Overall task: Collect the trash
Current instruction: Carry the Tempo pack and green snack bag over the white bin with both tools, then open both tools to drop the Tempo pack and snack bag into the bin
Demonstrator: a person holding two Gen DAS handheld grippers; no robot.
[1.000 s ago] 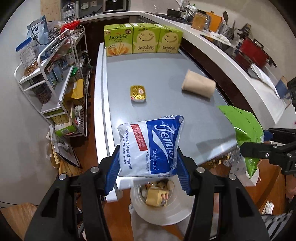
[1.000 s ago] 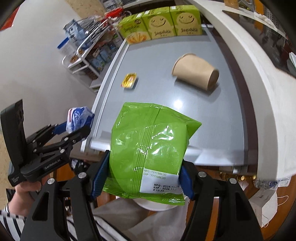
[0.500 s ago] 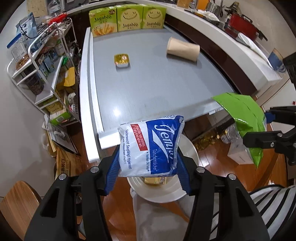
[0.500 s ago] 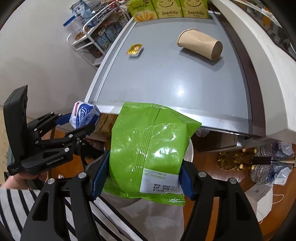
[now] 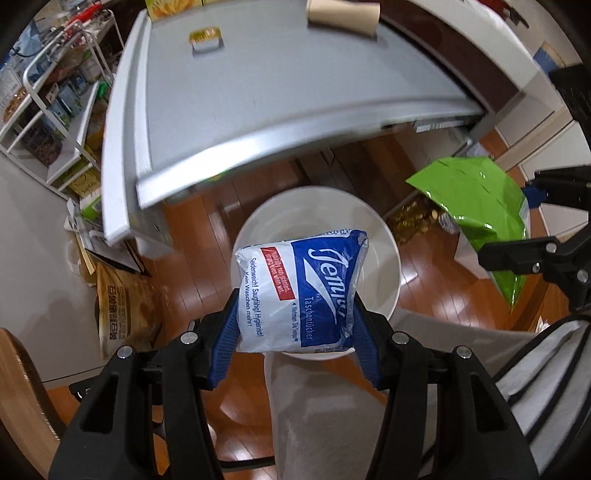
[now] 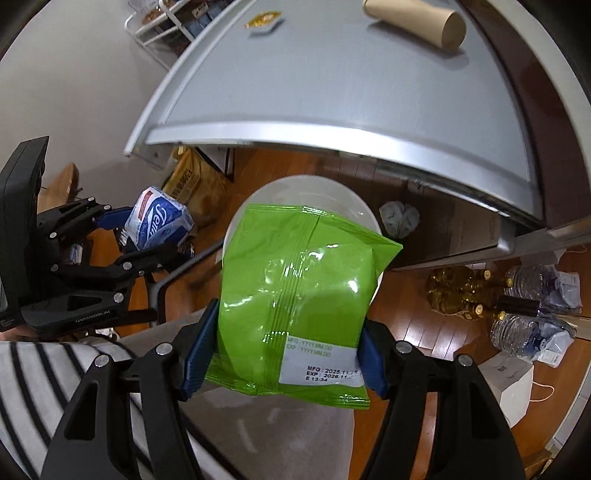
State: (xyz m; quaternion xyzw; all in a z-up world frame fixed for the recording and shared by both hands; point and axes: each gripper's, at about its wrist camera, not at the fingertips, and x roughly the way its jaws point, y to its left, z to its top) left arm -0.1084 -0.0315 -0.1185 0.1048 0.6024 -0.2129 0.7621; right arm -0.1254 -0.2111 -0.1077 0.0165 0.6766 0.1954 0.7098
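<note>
Left gripper (image 5: 295, 325): jaws partway closed, blue pads pressed on both sides of a blue-and-white tissue pack (image 5: 301, 288); pointing steeply down.
Right gripper (image 6: 286, 350): jaws partway closed, pads clamped on the lower sides of a green snack bag (image 6: 295, 295); also aimed steeply down.
Bin (image 5: 384, 240): white round bin on the wooden floor, straight ahead of both tools, its mouth behind each held item.
Key relation: each piece of trash hangs above the bin's mouth along its tool's pointing line, so the drop is downward, not sideways.
Tissue pack over bin: covers the near half of the opening in the left wrist view; looks well centred.
Snack bag over bin: its long axis runs away from the tool, and the top corner reaches past the bin's rim on the right; it may catch there.
Nearer hand: cannot tell; both seem about equally close.
Left on the table: a paper cup (image 6: 417, 18) on its side and a small gold-foil packet (image 5: 205, 35), both well beyond the tools.
Likely next: open the jaws and let go.
</note>
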